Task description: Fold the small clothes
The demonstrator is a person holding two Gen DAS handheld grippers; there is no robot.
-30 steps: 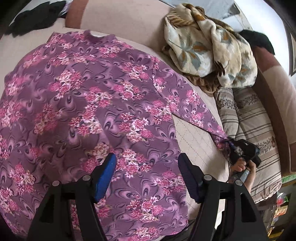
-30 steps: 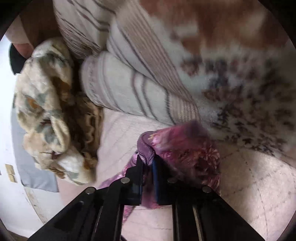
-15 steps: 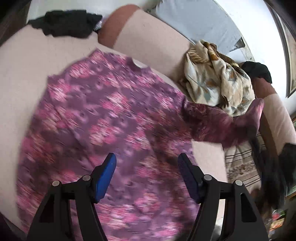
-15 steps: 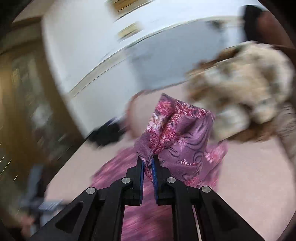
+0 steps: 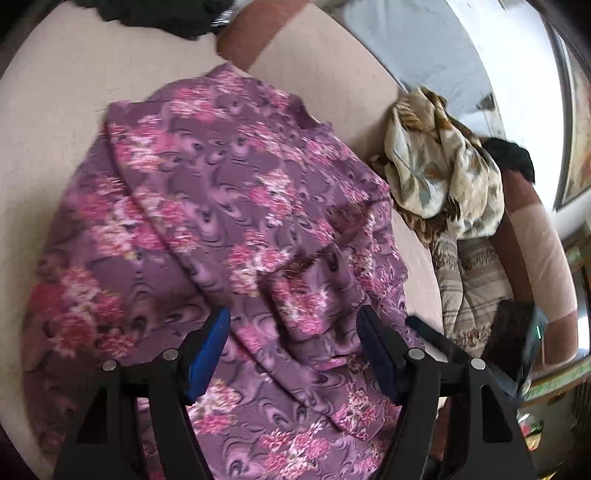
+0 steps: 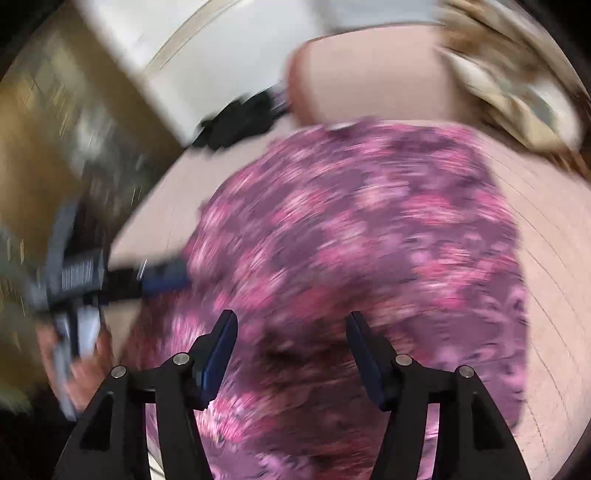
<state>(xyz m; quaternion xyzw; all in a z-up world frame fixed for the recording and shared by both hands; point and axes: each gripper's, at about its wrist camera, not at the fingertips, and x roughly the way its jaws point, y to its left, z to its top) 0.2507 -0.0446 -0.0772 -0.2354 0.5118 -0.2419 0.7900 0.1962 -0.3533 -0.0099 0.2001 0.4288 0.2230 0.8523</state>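
A purple top with pink flowers (image 5: 221, 206) lies spread on a beige cushion (image 5: 55, 122). One sleeve (image 5: 314, 291) is folded over onto its body. My left gripper (image 5: 293, 317) hovers open just above the lower part of the top, and its pads press on nothing. The right wrist view is blurred by motion. There my right gripper (image 6: 291, 321) is opening its jaws over the same top (image 6: 369, 229), with no cloth pinched between the pads. A hand (image 6: 74, 369) with the left gripper's blue finger (image 6: 162, 278) shows at that view's left edge.
A cream leaf-print cloth pile (image 5: 443, 177) sits at the cushion's far right, with striped pillows (image 5: 476, 288) below it. Dark clothing (image 5: 166, 14) lies at the far edge beside the brown sofa back (image 5: 258, 33). Bare beige cushion surrounds the top.
My right gripper carried the sleeve from the right side over the top's body and let it go, jaws now apart. The left gripper shifted along the top and stayed open.
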